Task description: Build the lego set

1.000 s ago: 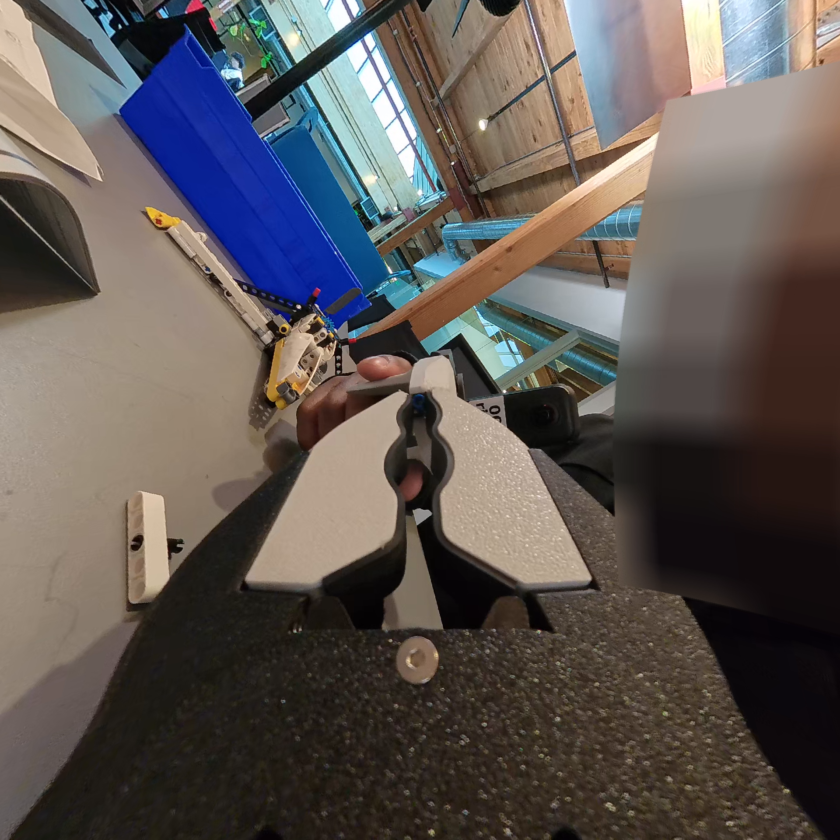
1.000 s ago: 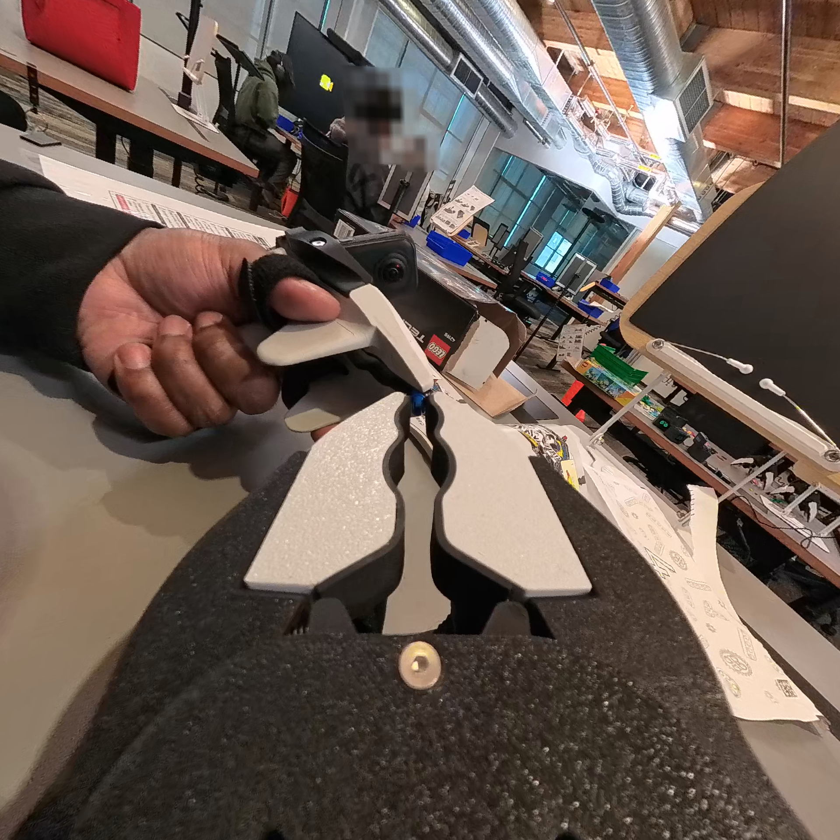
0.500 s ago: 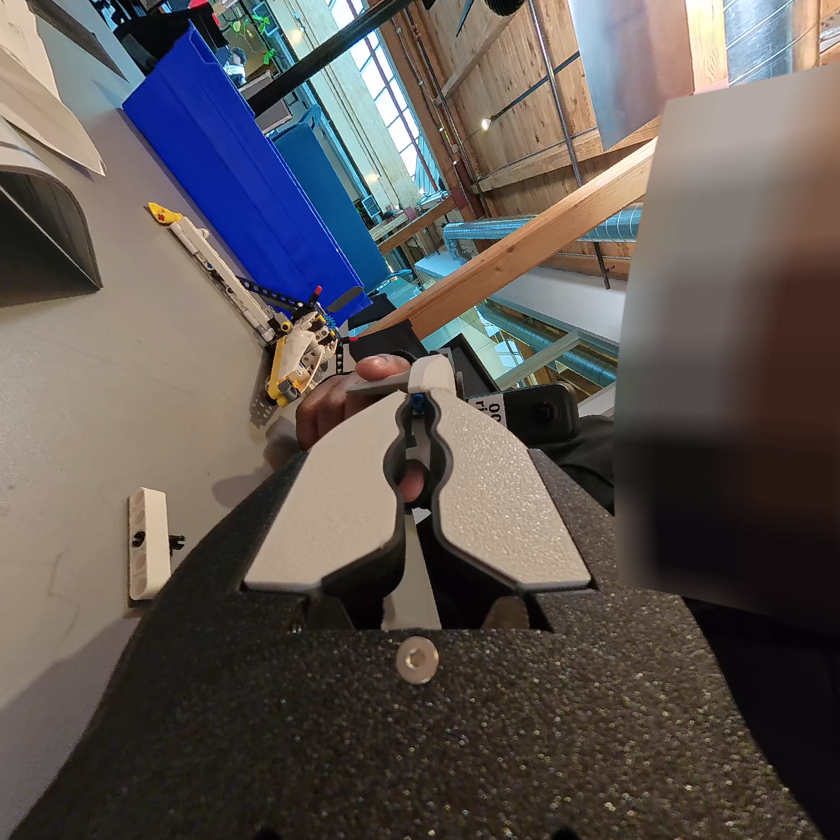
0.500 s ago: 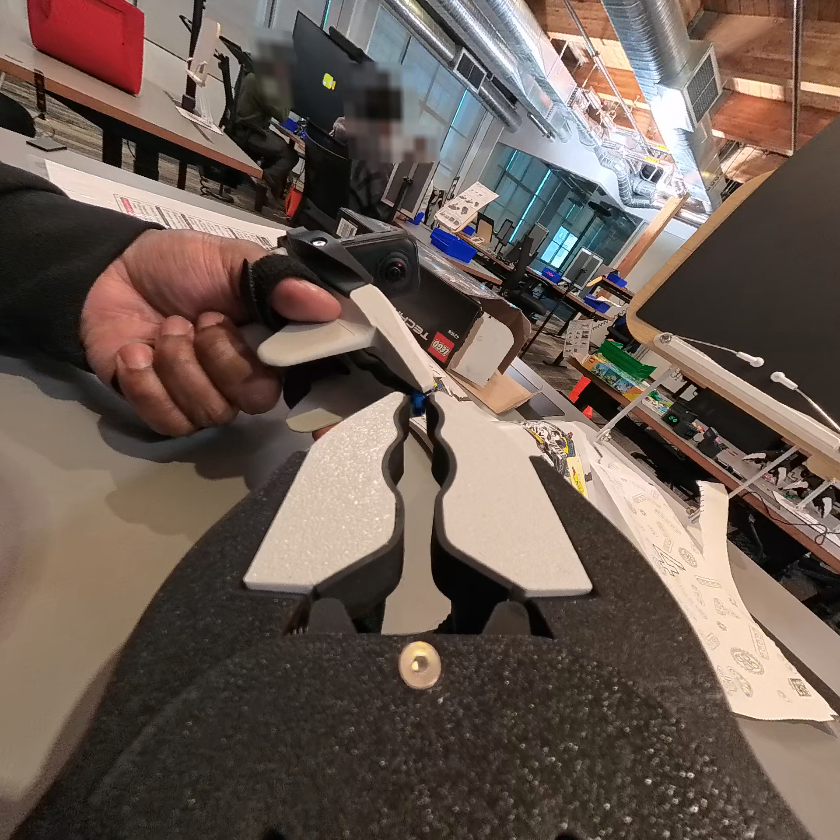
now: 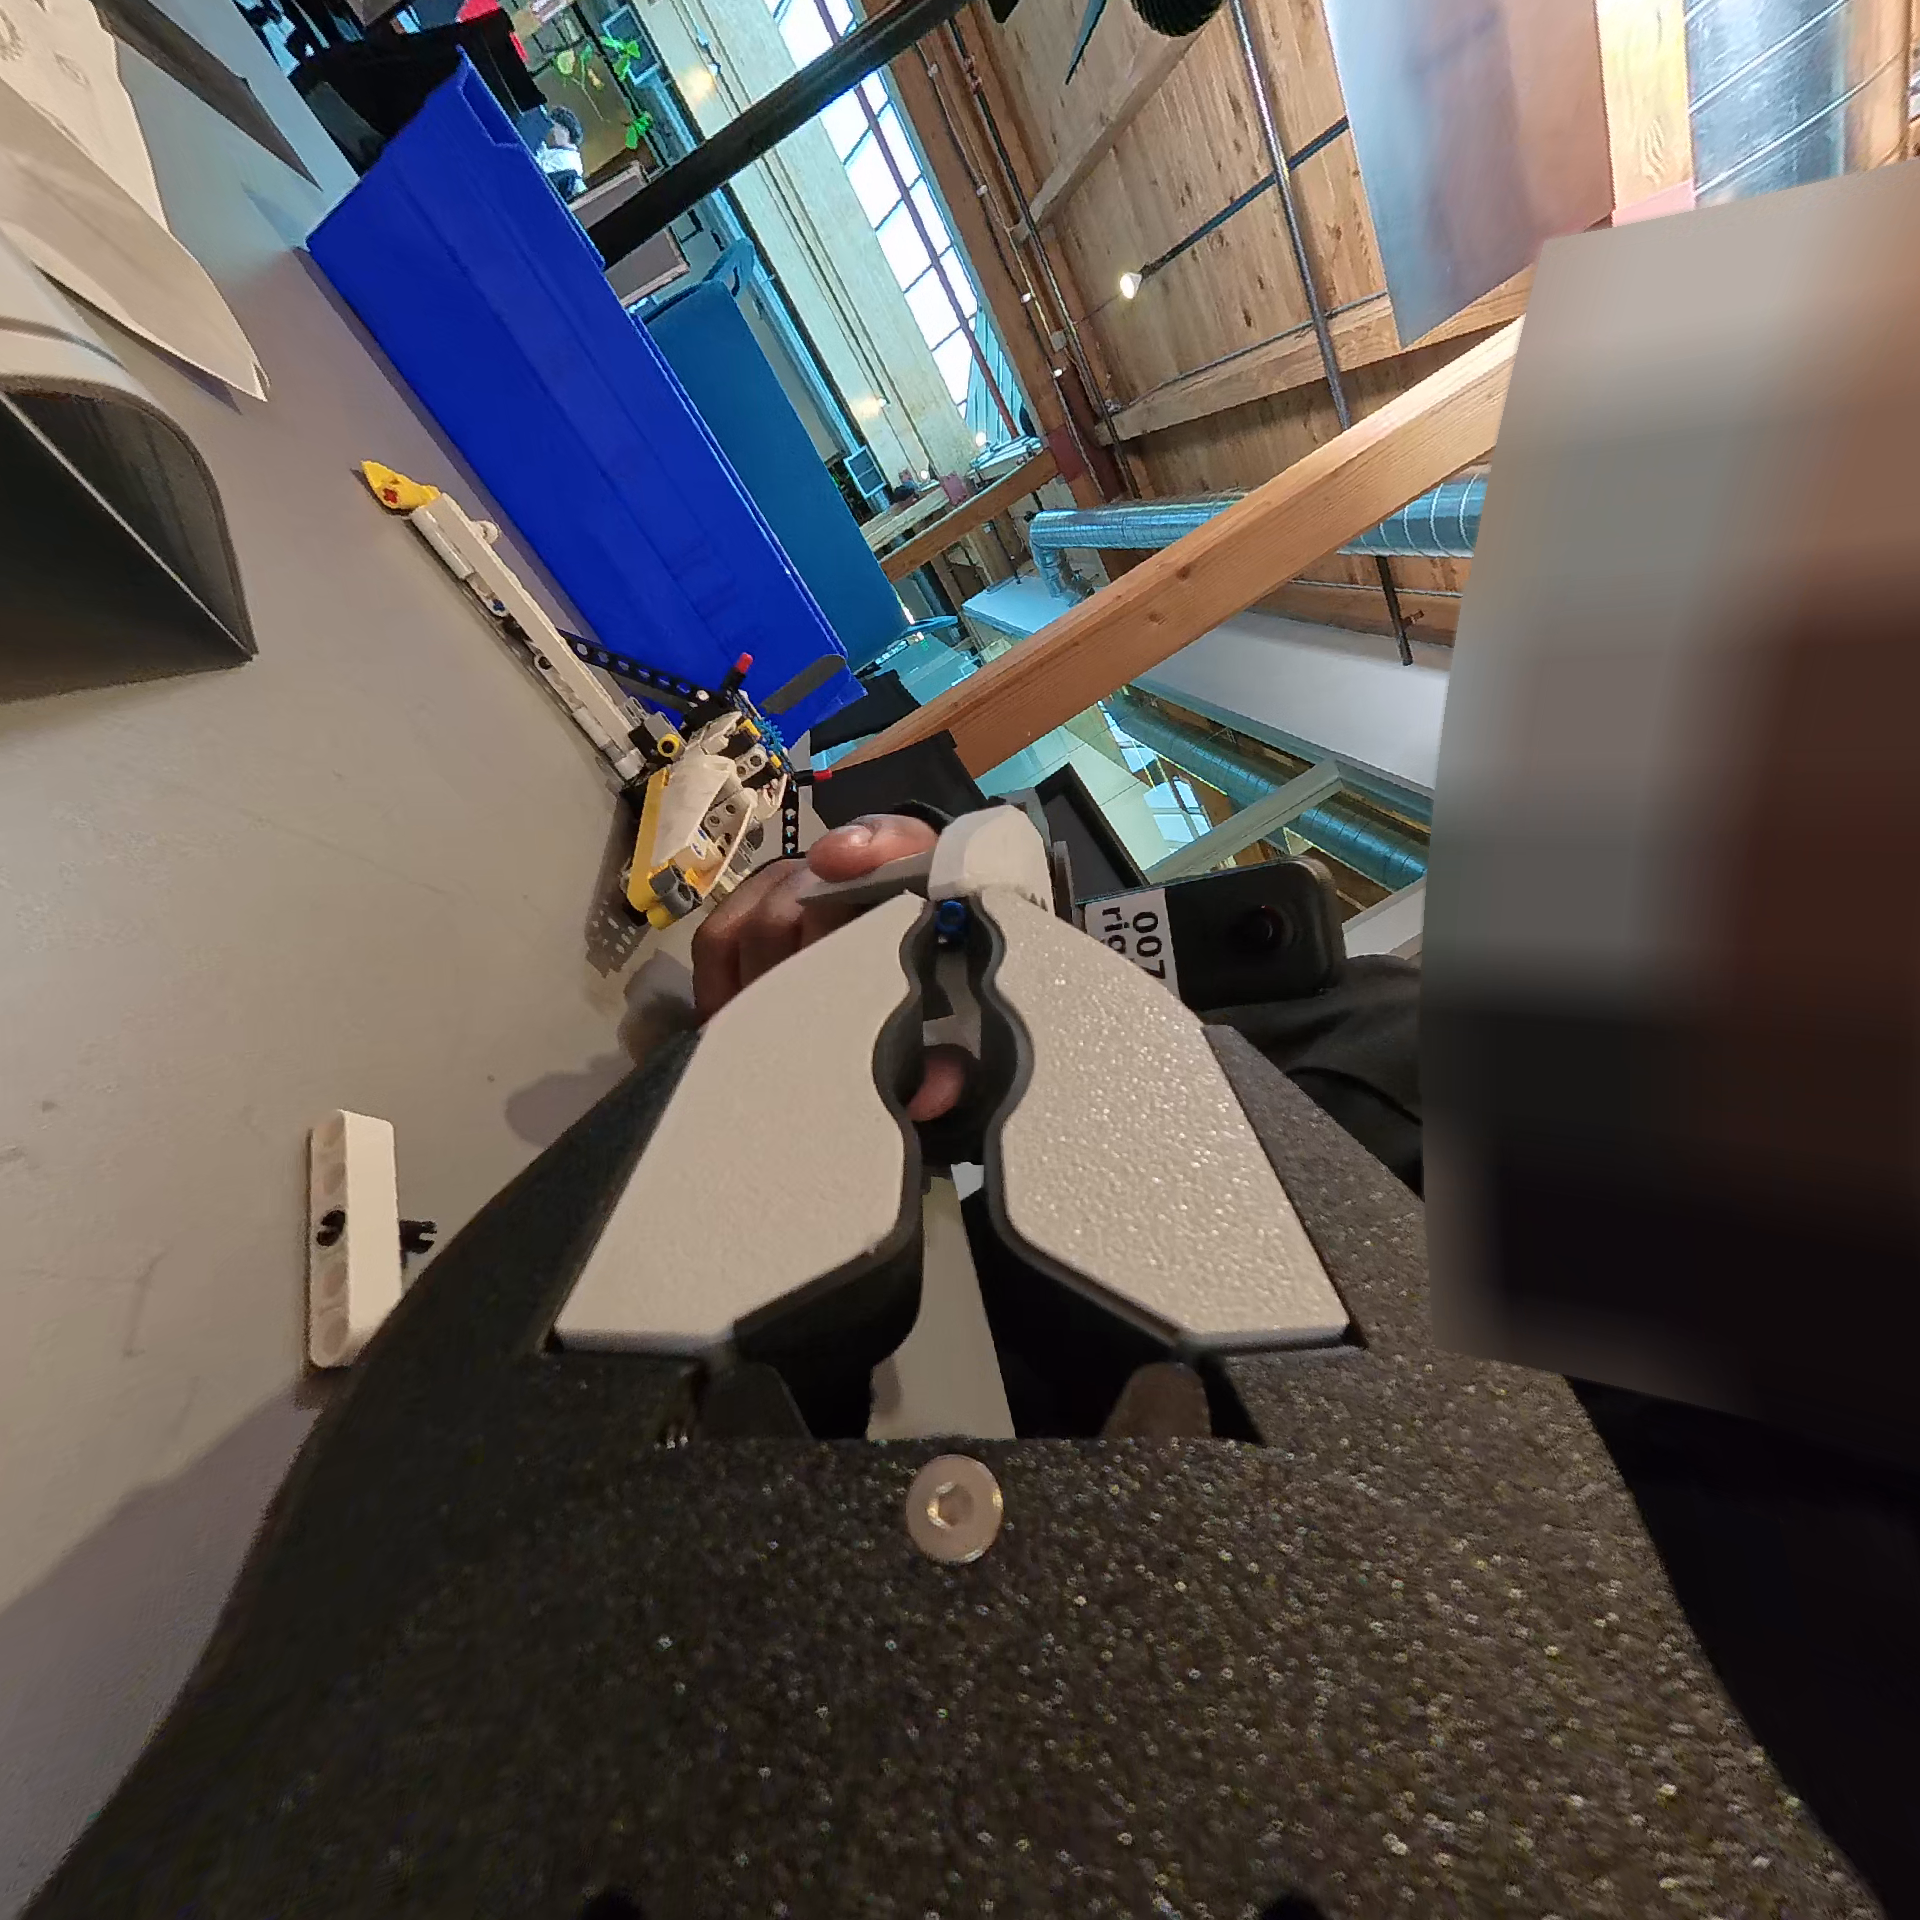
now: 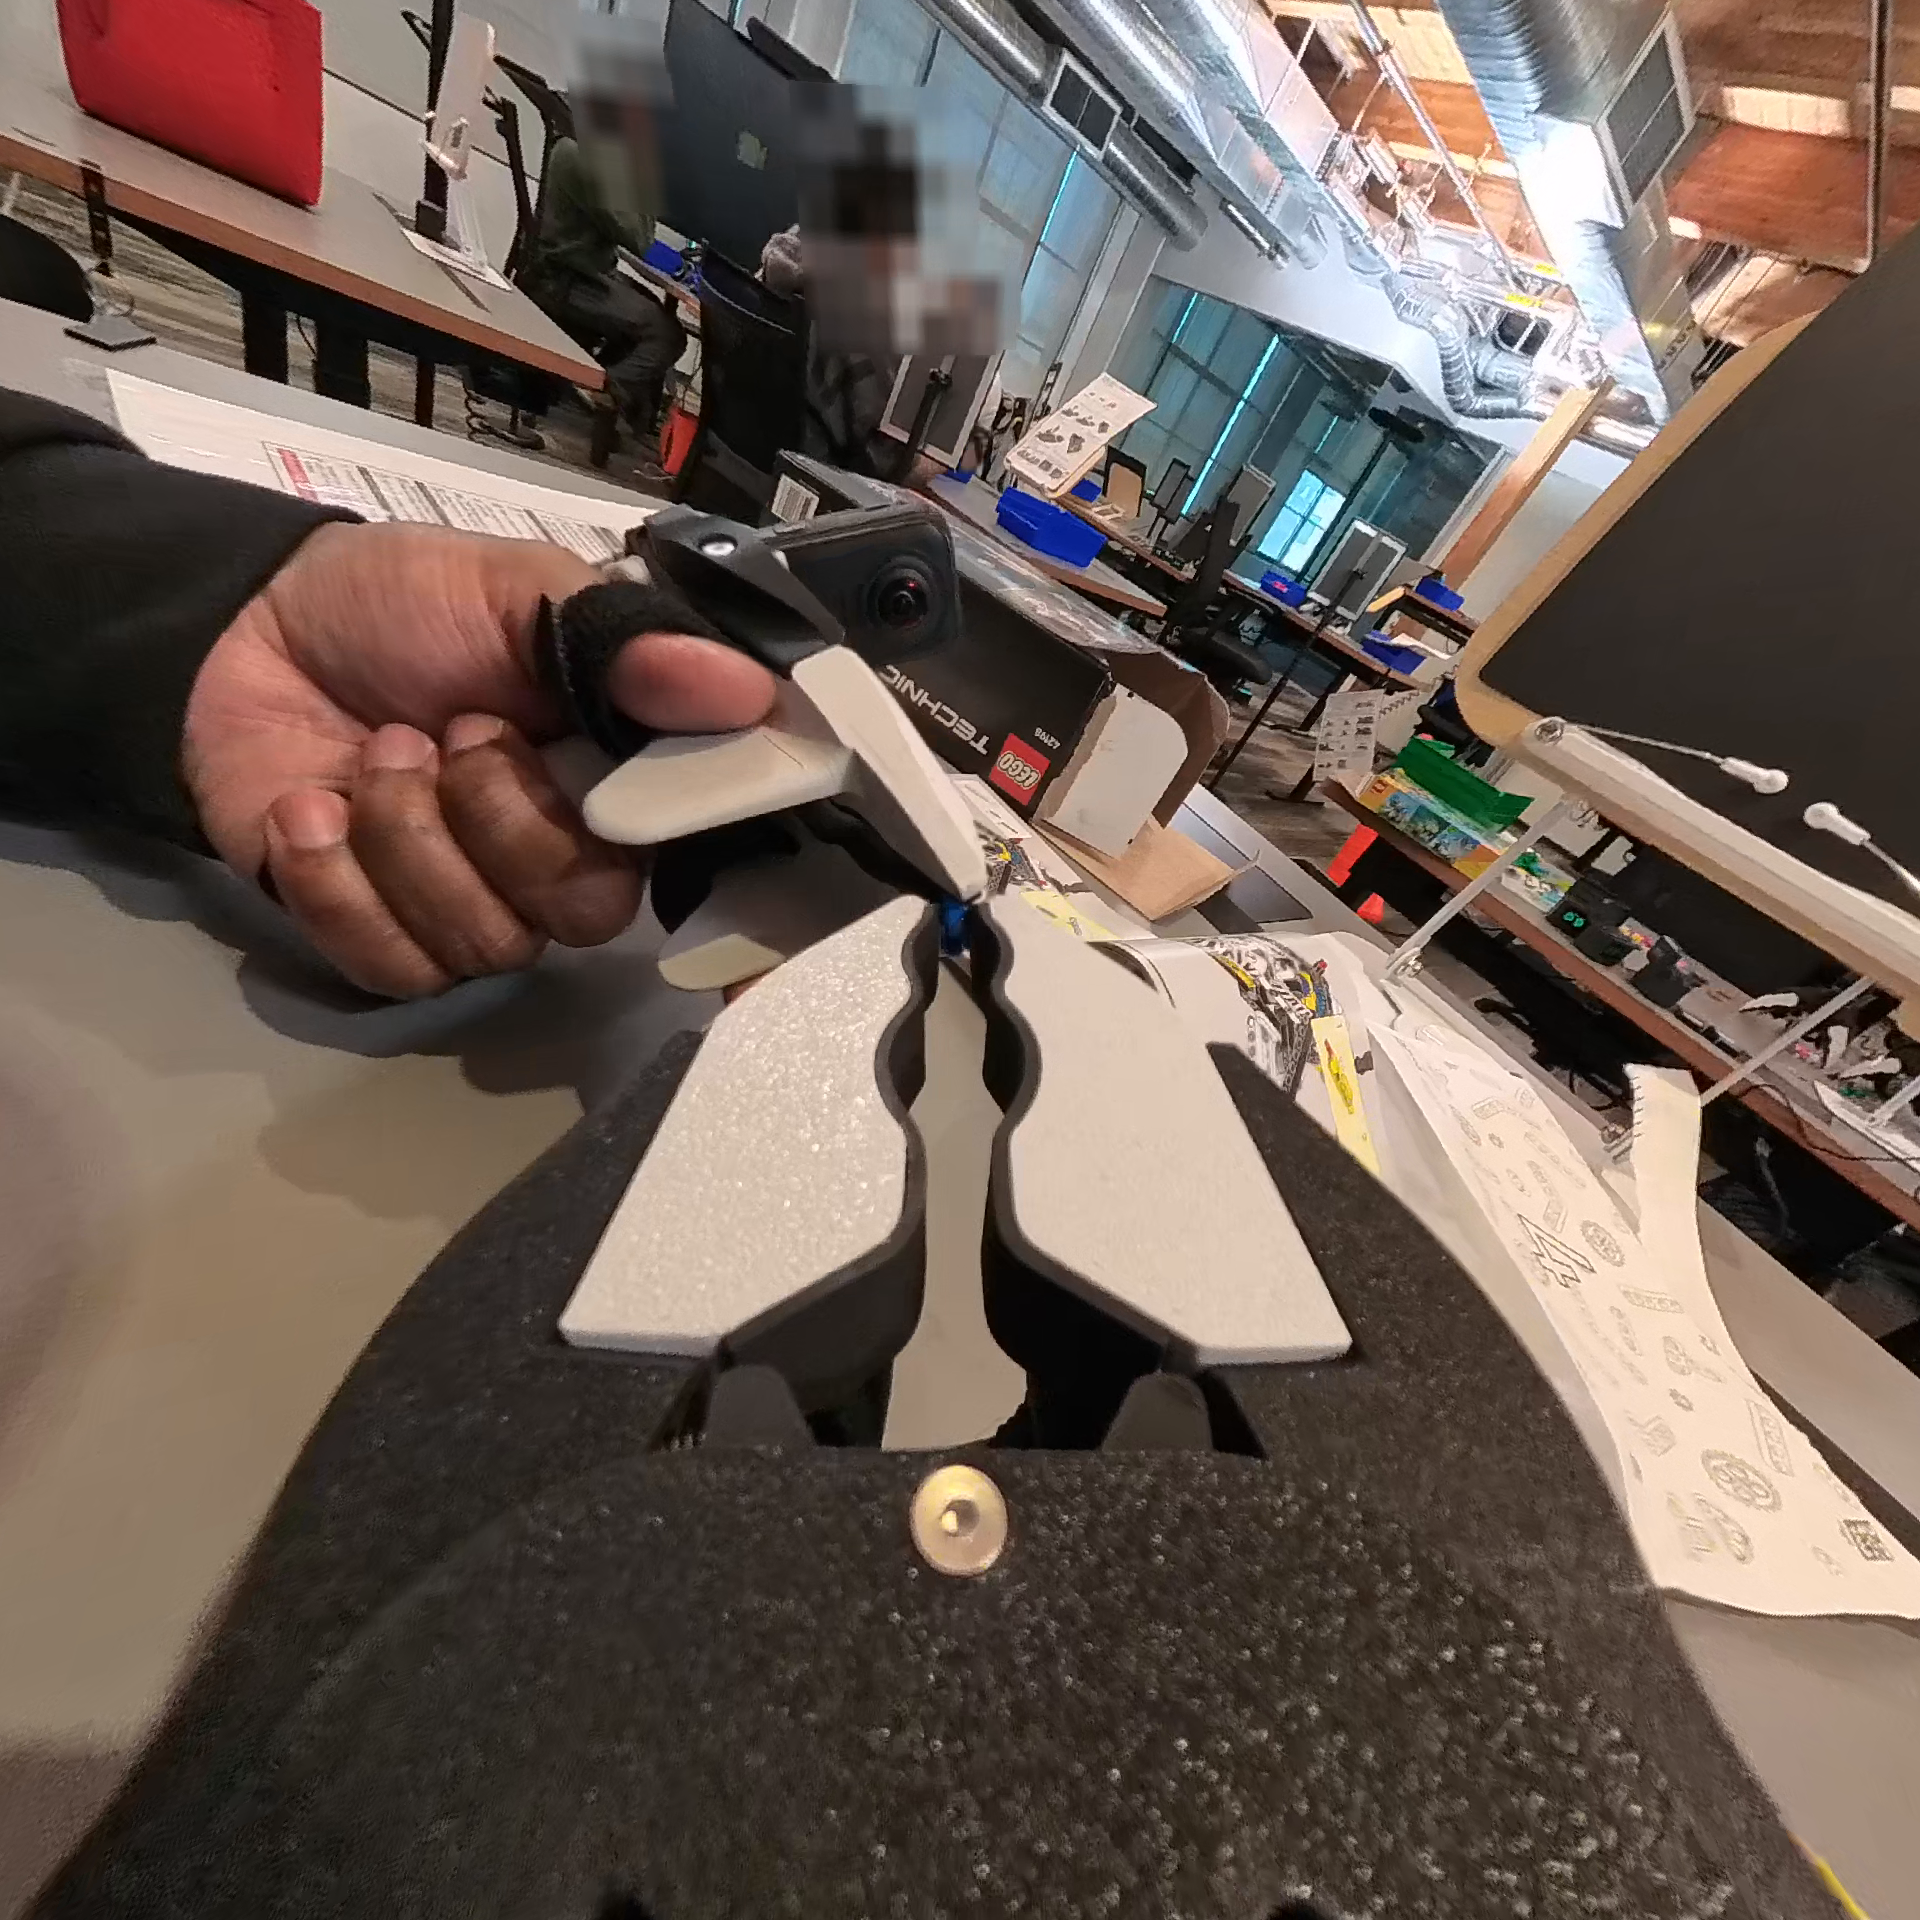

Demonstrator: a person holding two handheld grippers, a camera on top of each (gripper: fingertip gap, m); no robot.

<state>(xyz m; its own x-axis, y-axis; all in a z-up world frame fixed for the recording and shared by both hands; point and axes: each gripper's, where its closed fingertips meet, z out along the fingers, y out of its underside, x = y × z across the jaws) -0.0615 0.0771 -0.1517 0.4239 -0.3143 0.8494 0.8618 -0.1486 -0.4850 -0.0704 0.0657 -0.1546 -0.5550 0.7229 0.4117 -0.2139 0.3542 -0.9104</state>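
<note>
Left of the left fingers (image 5: 831,1039), a white beam (image 5: 351,1242) is seen lying on the surface (image 5: 260,935), with a yellow-and-white brick model (image 5: 696,821) farther ahead. A small blue pin (image 5: 948,920) is pinched at the tips of the left gripper (image 5: 951,927). The same pin is also clamped by the closed right gripper (image 6: 954,932), tip to tip.

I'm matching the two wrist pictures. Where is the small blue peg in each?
Left wrist view: blue peg at the left gripper fingertips, just above centre.
Right wrist view: blue peg at the right gripper fingertips, centre.
Shared landmark: the grey table.
</note>
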